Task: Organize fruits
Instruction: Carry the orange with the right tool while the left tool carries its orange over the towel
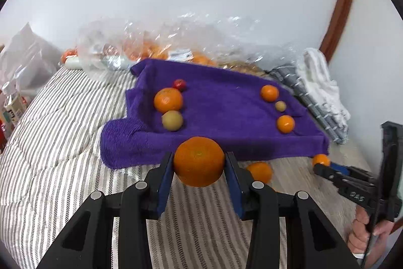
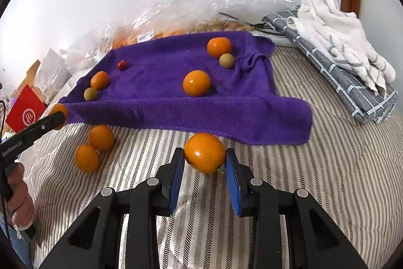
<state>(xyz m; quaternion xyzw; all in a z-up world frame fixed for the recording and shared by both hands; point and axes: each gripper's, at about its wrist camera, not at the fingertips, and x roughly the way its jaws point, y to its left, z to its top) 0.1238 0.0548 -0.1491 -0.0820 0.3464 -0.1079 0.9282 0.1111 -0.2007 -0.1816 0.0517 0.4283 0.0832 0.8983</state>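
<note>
Left wrist view: our left gripper [image 1: 199,163] is clamped on a big orange [image 1: 199,161], pads on its two sides, carried just short of the near edge of the purple towel [image 1: 226,117]. Right wrist view: our right gripper [image 2: 204,160] has a smaller orange [image 2: 204,152] between its pads; both pads look to touch the skin, so we judge it held, low over the striped bedcover [image 2: 327,180].

On the towel, two clusters: at left an orange [image 1: 168,99], a yellowish fruit [image 1: 172,120] and a small red one [image 1: 179,85]; at right two small oranges [image 1: 269,93] [image 1: 285,123] with a little yellowish fruit [image 1: 280,106] between. Two loose oranges [image 2: 101,137] [image 2: 87,158] lie on the bedcover off the towel's near left corner.

Handling, as we judge it:
- Oranges round, firm, moderate weight; waxy peel may slip.
- Grip across the widest middle; off-centre pads would squirt them out.
- Squeeze lightly, since hard pressure bruises.
- Soft bedding and towel folds: fruit may roll once let go.
</note>
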